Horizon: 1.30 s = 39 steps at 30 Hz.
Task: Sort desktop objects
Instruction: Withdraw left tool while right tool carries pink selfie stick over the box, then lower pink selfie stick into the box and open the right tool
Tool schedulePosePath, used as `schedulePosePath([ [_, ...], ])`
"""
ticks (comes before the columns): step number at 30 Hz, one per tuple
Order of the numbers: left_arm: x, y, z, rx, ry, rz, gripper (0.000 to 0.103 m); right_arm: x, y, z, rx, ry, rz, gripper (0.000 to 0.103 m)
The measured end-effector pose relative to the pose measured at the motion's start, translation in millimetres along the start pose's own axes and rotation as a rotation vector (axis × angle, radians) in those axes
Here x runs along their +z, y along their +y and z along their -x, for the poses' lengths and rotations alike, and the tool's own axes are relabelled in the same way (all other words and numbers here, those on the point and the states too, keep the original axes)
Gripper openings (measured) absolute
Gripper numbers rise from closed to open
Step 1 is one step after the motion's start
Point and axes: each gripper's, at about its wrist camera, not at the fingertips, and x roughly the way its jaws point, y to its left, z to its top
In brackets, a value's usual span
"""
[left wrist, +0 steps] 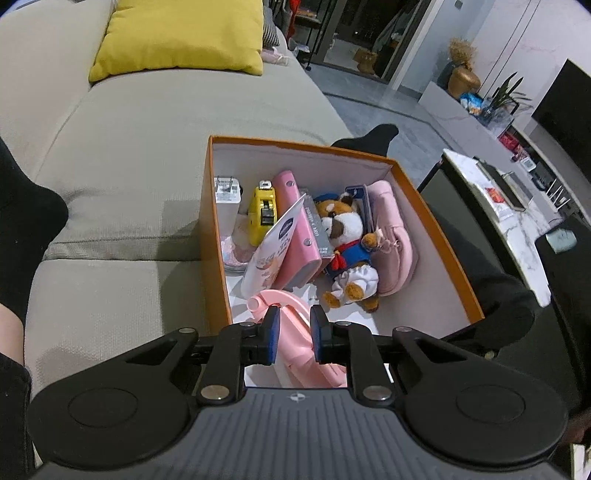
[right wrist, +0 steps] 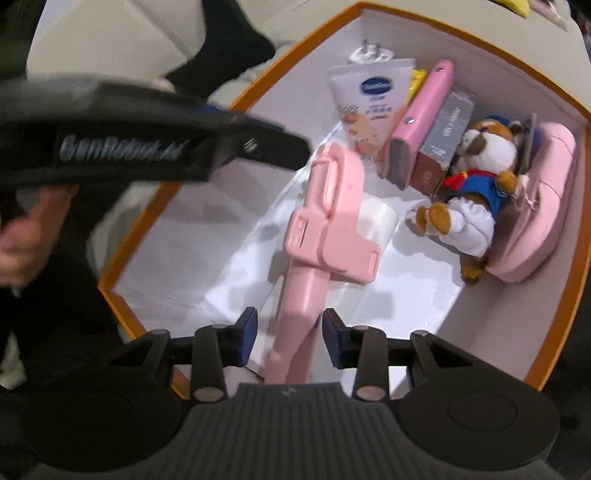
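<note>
An orange box (left wrist: 295,146) (right wrist: 461,44) stands on a beige sofa. It holds a plush toy (left wrist: 347,236) (right wrist: 476,173), a pink pouch (left wrist: 391,236) (right wrist: 543,206), a pink case (left wrist: 295,221) (right wrist: 424,114), a cream tube (left wrist: 269,251) (right wrist: 369,107), a yellow tape measure (left wrist: 262,210) and a white charger (left wrist: 227,199). A pink phone-holder stick (left wrist: 291,343) (right wrist: 332,221) lies on the box floor. My left gripper (left wrist: 295,334) (right wrist: 299,153) is shut on its head end. My right gripper (right wrist: 290,334) is open, with the stick's handle between the pads and a gap on each side.
The sofa (left wrist: 129,147) carries a yellow cushion (left wrist: 177,33) at the back. A person's sock-clad foot (left wrist: 22,221) rests left of the box, and a hand (right wrist: 22,240) holds the left gripper. A marble table (left wrist: 498,221) stands to the right.
</note>
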Motion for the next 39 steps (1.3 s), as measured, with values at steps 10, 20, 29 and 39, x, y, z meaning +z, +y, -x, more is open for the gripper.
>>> schedulePosePath([
  [10,-1,16,38,0.038,-0.107,0.062,0.02,14,-17,-11,-0.189,0.1,0.092,0.023],
  [20,-18,39,39,0.025,-0.077,0.147,0.02,18,1,-60,-0.223,0.19,0.203,0.007],
  [29,-22,39,34,0.002,-0.05,0.151,0.02,30,18,-66,-0.151,0.15,0.248,0.004],
  [39,-24,43,31,-0.021,-0.043,0.171,0.02,36,33,-66,-0.137,0.047,0.334,0.002],
])
